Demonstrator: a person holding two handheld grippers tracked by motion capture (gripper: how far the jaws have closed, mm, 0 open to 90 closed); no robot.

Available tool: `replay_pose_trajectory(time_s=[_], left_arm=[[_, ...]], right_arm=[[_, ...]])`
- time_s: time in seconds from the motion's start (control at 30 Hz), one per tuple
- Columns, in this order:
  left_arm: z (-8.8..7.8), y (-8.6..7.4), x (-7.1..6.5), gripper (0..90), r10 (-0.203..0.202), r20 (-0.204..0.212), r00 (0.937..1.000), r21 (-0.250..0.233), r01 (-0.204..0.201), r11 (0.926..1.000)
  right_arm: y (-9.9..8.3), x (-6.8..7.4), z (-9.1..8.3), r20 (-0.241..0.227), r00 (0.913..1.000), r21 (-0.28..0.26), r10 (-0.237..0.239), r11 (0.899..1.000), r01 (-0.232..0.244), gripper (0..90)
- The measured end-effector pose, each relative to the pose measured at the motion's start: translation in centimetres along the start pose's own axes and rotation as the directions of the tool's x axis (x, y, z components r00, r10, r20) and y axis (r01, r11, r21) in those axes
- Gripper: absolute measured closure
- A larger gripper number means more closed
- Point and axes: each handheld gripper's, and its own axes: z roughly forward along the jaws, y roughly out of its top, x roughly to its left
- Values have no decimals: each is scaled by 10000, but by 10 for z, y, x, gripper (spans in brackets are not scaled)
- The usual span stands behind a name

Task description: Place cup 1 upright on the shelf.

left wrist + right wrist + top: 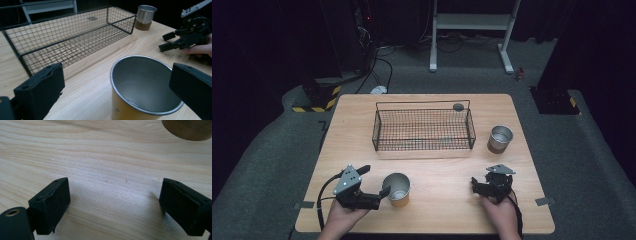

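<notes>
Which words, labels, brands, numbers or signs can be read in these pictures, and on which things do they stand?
None can be read: the yellow metal cup, the brown-based steel cup, the black wire basket and the light wooden table show no writing. The yellow-black striped floor markings are a pattern, not text.

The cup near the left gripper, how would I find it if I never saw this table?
Start at the wire basket on the wooden table. Come to the near edge, where the left gripper opens around a metal cup. Its band is yellow; the other cup has a brown one.
</notes>
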Motion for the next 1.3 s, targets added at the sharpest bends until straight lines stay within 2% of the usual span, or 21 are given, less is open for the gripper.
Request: replay_pose_trajectory(time_s=[0.27, 0.4, 0.7, 0.9, 1.3], left_arm=[[11, -3, -13, 4, 96, 489, 9988, 20, -97, 10000], [17, -5, -17, 1, 272, 549, 9981, 110, -279, 9996], [23, -8, -20, 0, 395, 783, 9961, 117, -405, 9991], [27, -10, -23, 0, 474, 865, 9951, 211, -494, 9986], [37, -18, -24, 0, 623, 709, 9955, 541, -662, 9963]], right_arm=[[0, 0, 0, -3, 10000, 2, 0, 10000, 0, 97], [0, 0, 0, -4, 10000, 2, 2, 10000, -2, 97], [0, 0, 0, -3, 10000, 2, 2, 10000, -2, 97], [0, 0, 0, -3, 10000, 0, 0, 10000, 0, 97], [0, 0, 0, -2, 10000, 2, 8, 10000, -8, 97]])
